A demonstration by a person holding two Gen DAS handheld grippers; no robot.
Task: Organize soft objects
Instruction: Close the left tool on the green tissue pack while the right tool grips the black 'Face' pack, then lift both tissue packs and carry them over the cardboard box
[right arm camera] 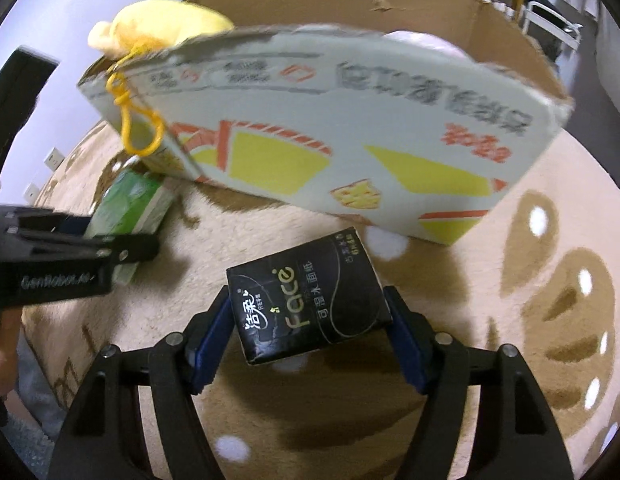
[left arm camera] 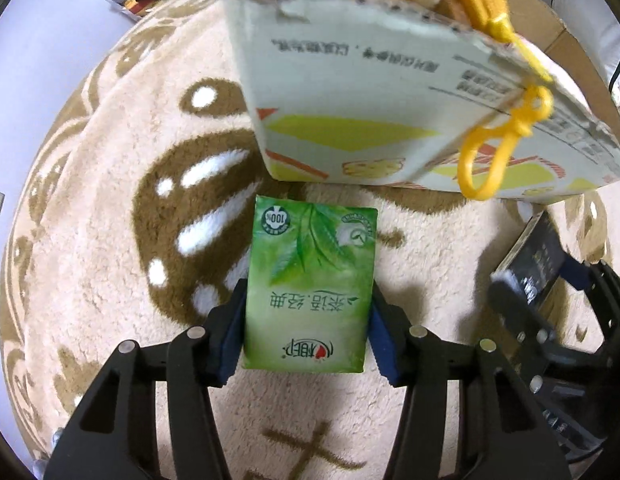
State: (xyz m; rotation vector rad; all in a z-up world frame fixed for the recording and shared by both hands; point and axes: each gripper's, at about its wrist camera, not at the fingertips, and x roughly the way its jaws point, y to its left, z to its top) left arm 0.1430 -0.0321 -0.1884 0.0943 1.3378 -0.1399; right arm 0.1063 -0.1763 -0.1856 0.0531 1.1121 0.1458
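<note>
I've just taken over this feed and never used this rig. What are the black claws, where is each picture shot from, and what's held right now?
There is no robot arm: a person holds a two-finger gripper in each hand, and a fisheye camera on each looks along its fingers.

In the left wrist view, the left gripper has its blue pads closed on a green tissue pack. In the right wrist view, the right gripper clamps a black tissue pack.

Both are over a beige plush rug. Just beyond stands a printed cardboard box, with a yellow plush toy inside, its yellow clip loop hanging over the wall.
</note>
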